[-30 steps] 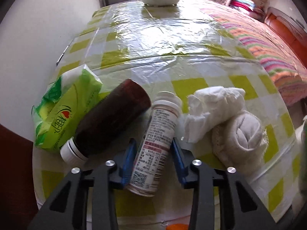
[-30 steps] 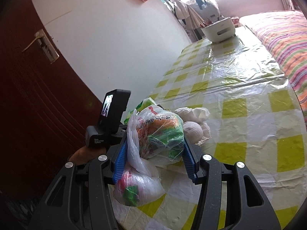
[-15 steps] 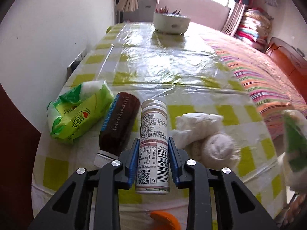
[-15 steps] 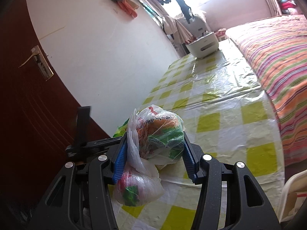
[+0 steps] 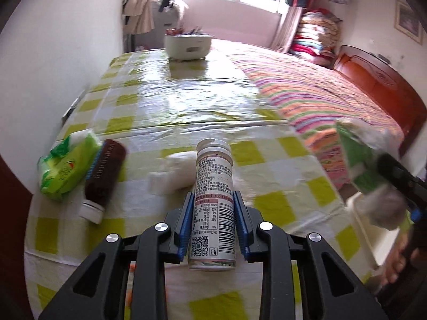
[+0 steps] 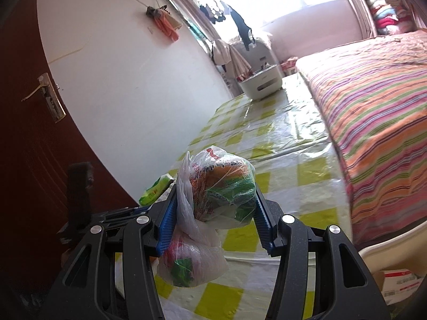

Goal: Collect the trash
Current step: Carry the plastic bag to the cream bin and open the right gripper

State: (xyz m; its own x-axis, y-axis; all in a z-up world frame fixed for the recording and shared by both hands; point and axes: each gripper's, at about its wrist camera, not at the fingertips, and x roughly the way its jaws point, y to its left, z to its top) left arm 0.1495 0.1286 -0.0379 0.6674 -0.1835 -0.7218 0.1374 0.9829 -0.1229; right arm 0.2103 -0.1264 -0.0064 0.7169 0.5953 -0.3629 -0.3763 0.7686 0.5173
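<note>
white bottle (image 5: 213, 200) lifted clear, clamped between left hand-held gripper (image 5: 212, 224) fingers

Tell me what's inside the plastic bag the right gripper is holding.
Through the thin plastic bag, clamped in the right gripper, orange and green wrappers show, with more green and red in the lower bulge. What they are stays unclear.

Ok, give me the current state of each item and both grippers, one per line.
left gripper: shut on the white tablet tube
white tablet tube: capped, held off the table
right gripper: shut on the plastic trash bag
plastic trash bag: knotted, full
brown bottle: capped, lying on its side
green tissue pack: lying flat
crumpled white tissues: on table, blurred
</note>
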